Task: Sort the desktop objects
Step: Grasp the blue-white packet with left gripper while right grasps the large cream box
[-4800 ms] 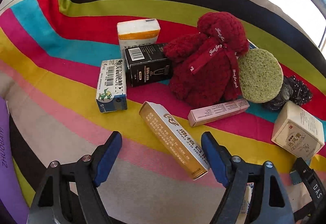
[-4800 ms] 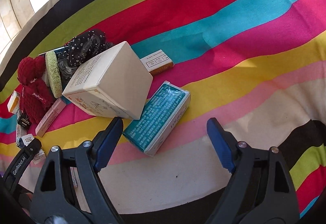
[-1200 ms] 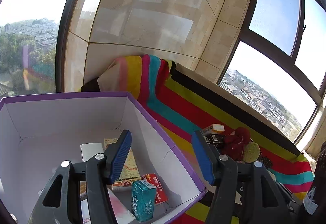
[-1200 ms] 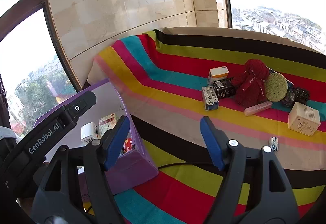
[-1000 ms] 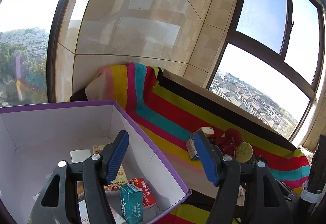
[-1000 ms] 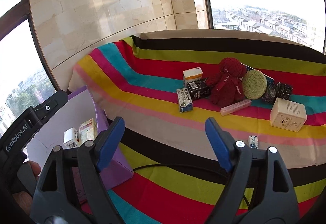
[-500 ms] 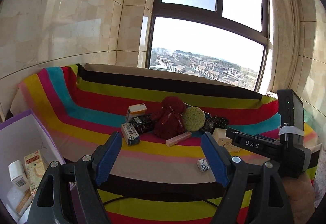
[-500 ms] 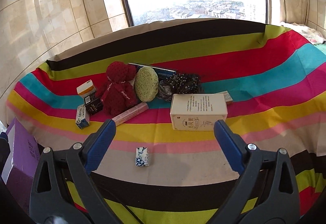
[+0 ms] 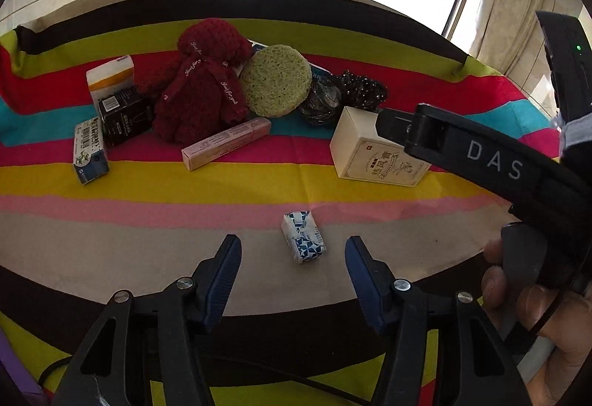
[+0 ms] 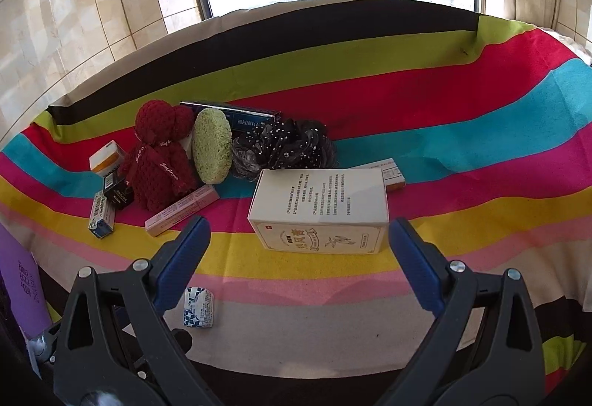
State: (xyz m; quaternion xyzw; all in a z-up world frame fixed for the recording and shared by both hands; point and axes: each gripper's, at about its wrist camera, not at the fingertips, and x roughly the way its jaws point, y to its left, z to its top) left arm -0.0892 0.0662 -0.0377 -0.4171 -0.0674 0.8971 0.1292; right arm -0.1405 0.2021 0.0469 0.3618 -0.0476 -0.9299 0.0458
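My left gripper (image 9: 293,252) is open and empty, its jaws either side of a small blue-and-white packet (image 9: 303,236) on the striped cloth; the packet also shows in the right wrist view (image 10: 198,307). My right gripper (image 10: 298,250) is open and empty, just in front of a cream box (image 10: 320,209), which also shows in the left wrist view (image 9: 373,154). Behind lie a pink slim box (image 9: 225,142), a dark red knitted toy (image 9: 201,95), a green round sponge (image 9: 275,80), a black sequined scrunchie (image 10: 285,147) and several small boxes (image 9: 111,102).
A purple box (image 10: 22,280) stands at the far left edge of the right wrist view. The right tool's arm (image 9: 481,162) crosses the right side of the left wrist view. A small white-and-orange box (image 10: 390,175) lies behind the cream box. A window is behind the table.
Both grippers have swung from the purple box to the objects and come down close. The left now brackets the small packet, the right faces the cream box.
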